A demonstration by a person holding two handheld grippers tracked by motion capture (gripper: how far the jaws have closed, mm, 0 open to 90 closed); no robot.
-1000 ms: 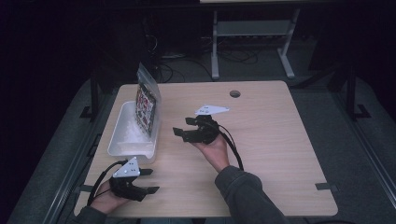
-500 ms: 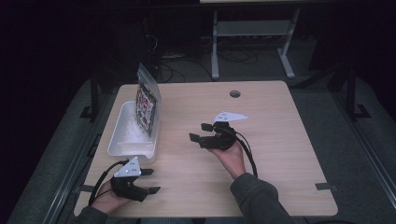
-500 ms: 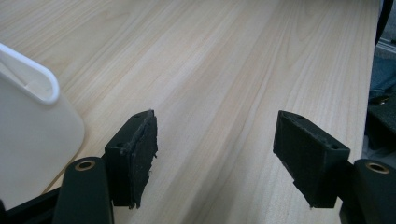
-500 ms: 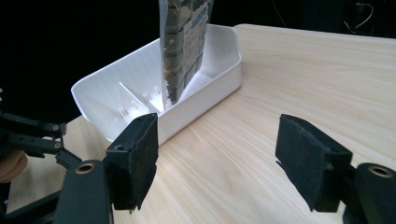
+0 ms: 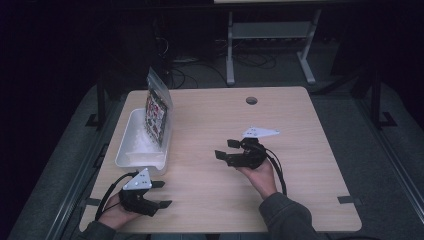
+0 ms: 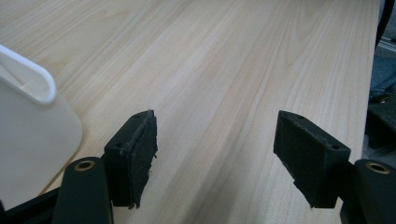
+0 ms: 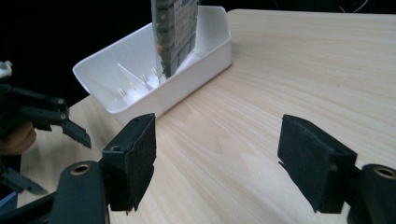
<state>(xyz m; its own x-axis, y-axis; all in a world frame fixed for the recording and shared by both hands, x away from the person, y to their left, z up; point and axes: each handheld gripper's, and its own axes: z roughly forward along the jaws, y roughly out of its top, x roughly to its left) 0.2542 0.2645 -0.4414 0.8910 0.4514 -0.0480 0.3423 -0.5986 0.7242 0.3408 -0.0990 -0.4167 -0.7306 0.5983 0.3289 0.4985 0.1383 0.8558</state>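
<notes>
A white plastic bin sits at the table's left side, and a clear bag with printed contents stands upright against its right wall. The right gripper view shows the same bin and bag ahead. My left gripper rests open near the front left corner, just in front of the bin, with nothing between its pads. My right gripper is open and empty over the table's middle, pointing left toward the bin; its pads frame bare wood.
The wooden table has a round cable hole near its far edge. A metal stand and cables lie on the dark floor beyond. The left gripper appears at the left edge of the right gripper view.
My right gripper has drawn back to the right and toward the front, away from the bin. The left gripper has stayed in place.
</notes>
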